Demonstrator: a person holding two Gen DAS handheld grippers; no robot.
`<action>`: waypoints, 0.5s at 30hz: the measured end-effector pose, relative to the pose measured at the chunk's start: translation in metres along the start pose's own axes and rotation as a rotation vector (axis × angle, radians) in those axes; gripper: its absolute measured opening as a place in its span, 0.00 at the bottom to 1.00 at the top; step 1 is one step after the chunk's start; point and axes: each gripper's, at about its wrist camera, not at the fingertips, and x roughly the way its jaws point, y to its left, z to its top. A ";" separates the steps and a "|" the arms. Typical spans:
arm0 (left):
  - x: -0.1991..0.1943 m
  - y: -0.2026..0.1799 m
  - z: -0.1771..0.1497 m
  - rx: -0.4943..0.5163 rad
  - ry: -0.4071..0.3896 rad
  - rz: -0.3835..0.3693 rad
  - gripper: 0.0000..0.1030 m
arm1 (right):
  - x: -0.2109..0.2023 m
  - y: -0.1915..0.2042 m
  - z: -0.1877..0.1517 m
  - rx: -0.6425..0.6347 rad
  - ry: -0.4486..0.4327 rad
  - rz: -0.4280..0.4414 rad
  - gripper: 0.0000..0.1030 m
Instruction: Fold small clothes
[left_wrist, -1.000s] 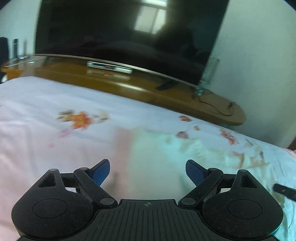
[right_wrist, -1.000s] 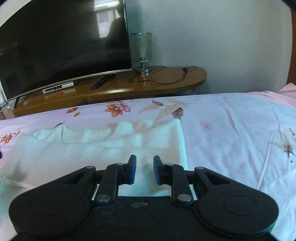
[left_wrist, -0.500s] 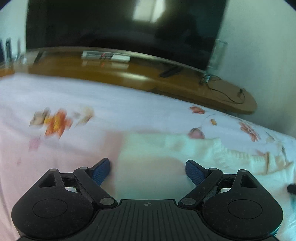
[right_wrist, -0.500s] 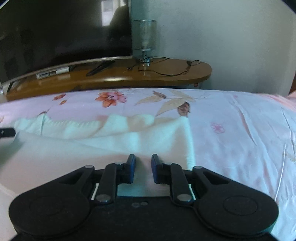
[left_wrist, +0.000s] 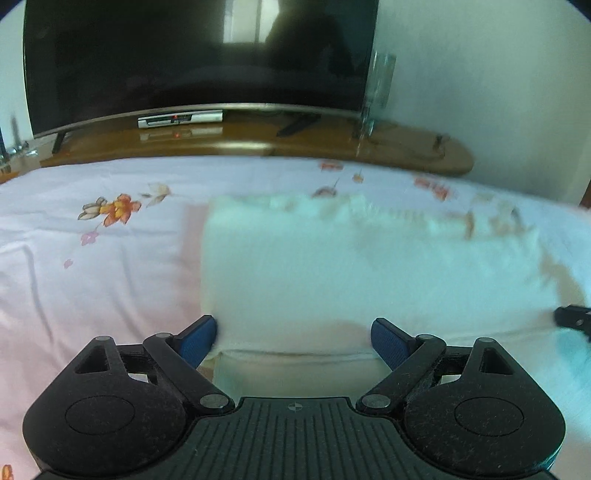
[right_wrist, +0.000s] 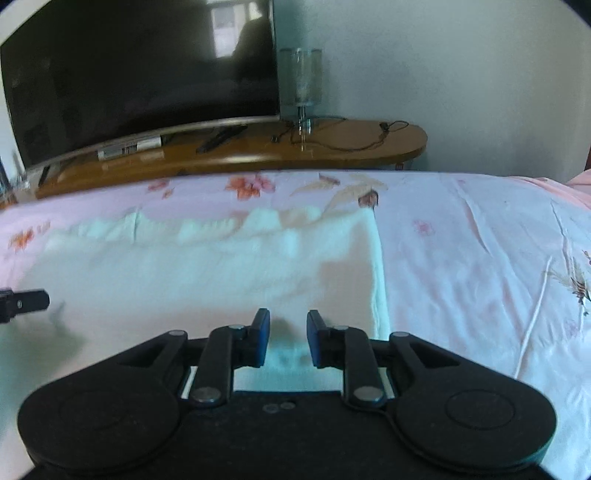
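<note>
Across the middle of the flowered bed (left_wrist: 110, 288) lies the pale garment (left_wrist: 351, 273), left gripper (left_wrist: 293, 338) spread wide over its near-left corner, right gripper (right_wrist: 288, 341) opening narrowly above cloth, nothing pinched; a thick fold could slip free.

One white knitted garment (left_wrist: 369, 269) lies flat on the floral bedsheet (left_wrist: 92, 258). It is folded, doubled near edge. Far edge uneven.

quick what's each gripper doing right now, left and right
Left gripper: open wide, holding nothing, low over the white garment.
Right gripper: jaws narrow but opening, nothing held, above the garment's near edge.
</note>
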 end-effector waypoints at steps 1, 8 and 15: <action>0.000 -0.001 -0.001 0.014 -0.001 0.015 0.87 | 0.002 -0.002 -0.003 -0.001 0.011 -0.002 0.22; -0.012 -0.001 0.000 -0.009 0.044 0.064 0.87 | -0.018 -0.008 -0.004 0.049 0.016 0.010 0.23; -0.045 -0.016 -0.008 0.056 0.022 0.087 0.87 | -0.065 -0.016 -0.015 0.049 -0.023 0.048 0.27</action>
